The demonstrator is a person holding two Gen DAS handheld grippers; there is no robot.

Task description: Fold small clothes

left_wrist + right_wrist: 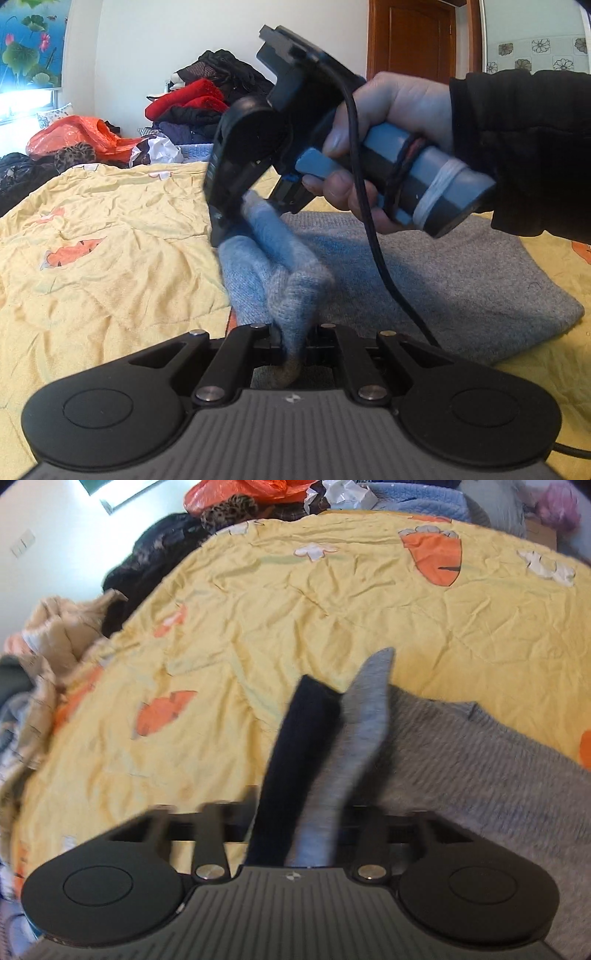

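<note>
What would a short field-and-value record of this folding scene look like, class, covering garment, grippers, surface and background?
garment: grey knitted sweater, partly flat, its near edge lifted
left gripper: shut on a bunched sweater fold
right gripper: shut on the same lifted fold, held by a hand
surface: yellow quilted bedspread with orange flowers
background: pile of red and dark clothes
</note>
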